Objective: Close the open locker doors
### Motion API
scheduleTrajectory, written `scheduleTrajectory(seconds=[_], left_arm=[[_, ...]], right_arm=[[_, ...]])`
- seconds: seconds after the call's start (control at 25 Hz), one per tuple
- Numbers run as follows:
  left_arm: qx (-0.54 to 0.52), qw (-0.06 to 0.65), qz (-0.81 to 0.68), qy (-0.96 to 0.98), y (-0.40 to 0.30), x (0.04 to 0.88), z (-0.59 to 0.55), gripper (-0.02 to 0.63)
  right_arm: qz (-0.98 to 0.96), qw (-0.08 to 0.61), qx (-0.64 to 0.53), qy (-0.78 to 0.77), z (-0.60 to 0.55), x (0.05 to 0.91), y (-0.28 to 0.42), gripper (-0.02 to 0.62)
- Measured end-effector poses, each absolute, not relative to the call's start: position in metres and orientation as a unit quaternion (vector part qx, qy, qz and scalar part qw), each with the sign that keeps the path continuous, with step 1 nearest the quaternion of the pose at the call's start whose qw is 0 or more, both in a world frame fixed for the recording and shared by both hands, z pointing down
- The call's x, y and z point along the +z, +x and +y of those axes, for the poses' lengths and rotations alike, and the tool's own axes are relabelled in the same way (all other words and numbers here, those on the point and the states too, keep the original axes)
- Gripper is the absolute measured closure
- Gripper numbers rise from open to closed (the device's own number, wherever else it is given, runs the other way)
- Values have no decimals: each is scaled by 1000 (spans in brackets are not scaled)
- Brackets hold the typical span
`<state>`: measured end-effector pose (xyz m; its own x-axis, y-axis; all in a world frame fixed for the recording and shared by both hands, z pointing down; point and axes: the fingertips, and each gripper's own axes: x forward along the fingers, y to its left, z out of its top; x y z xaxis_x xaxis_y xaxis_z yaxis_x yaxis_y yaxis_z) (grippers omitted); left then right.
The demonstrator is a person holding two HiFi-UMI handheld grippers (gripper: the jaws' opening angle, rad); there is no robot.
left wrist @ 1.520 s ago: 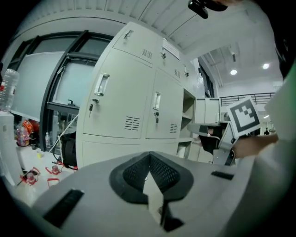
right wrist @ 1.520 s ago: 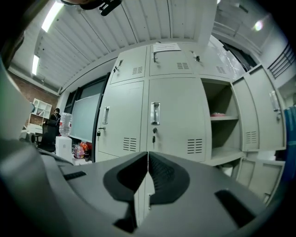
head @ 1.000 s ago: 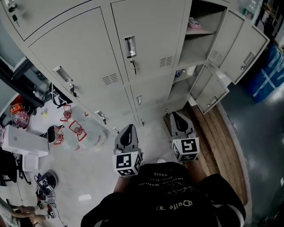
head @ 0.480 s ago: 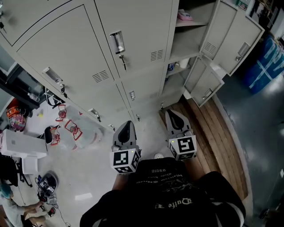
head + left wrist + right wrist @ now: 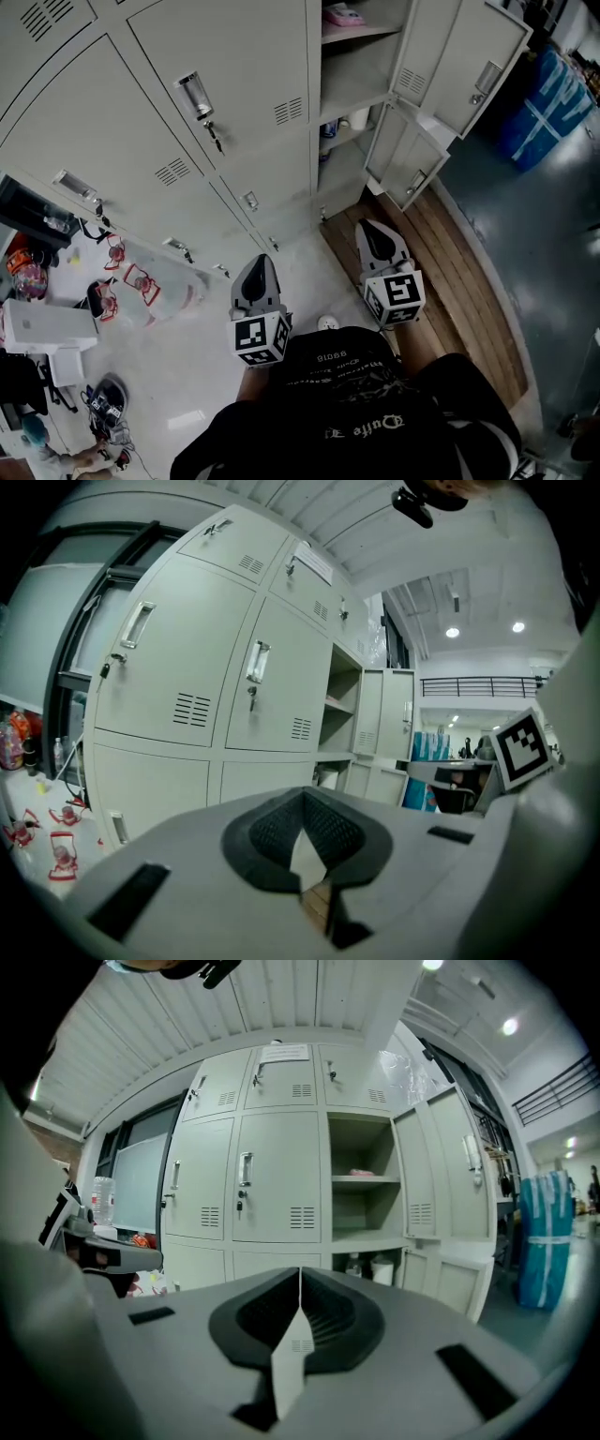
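The open locker doors [image 5: 472, 64] stand ahead and rightward, nearer the right gripper [image 5: 379, 242] than the left gripper [image 5: 257, 281], both closed and empty.

The dark shirt [image 5: 347, 412] reads "Quffe" upside down

A locker area inside an industrial hall is indicated. A bank of grey steel lockers [image 5: 216, 103] is flanked by a sealed grey floor [image 5: 553, 281]. A ribbed metal ceiling [image 5: 281, 1007] with round lamps [image 5: 452, 632] is seen overhead. A railed mezzanine [image 5: 478, 684] is visible behind, and blue-wrapped goods [image 5: 544, 112] are stacked nearby.
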<state>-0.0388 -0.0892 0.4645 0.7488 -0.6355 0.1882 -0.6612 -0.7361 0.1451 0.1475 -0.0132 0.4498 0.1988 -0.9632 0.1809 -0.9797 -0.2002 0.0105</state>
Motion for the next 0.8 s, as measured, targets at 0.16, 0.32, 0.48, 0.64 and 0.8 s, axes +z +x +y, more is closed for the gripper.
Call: scheduleTrajectory(seconds=[0.16, 0.32, 0.48, 0.64, 0.8], left_arm=[[67, 103, -341, 932, -14, 468, -81, 600], [69, 104, -329, 936, 12, 470, -74, 600], [71, 103, -319, 940, 29, 471, -69, 600], [79, 105, -301, 944, 41, 474, -69, 600], [87, 95, -272, 954, 53, 475, -80, 600]], right_arm=[[-611, 54, 77, 786, 4, 451, 189, 589], [-590, 60, 83, 801, 19, 452, 233, 589], [-565, 51, 88, 819, 31, 448, 278, 588], [-545, 70, 81, 832, 32, 443, 310, 588], [-519, 70, 88, 848, 28, 446, 337, 584]])
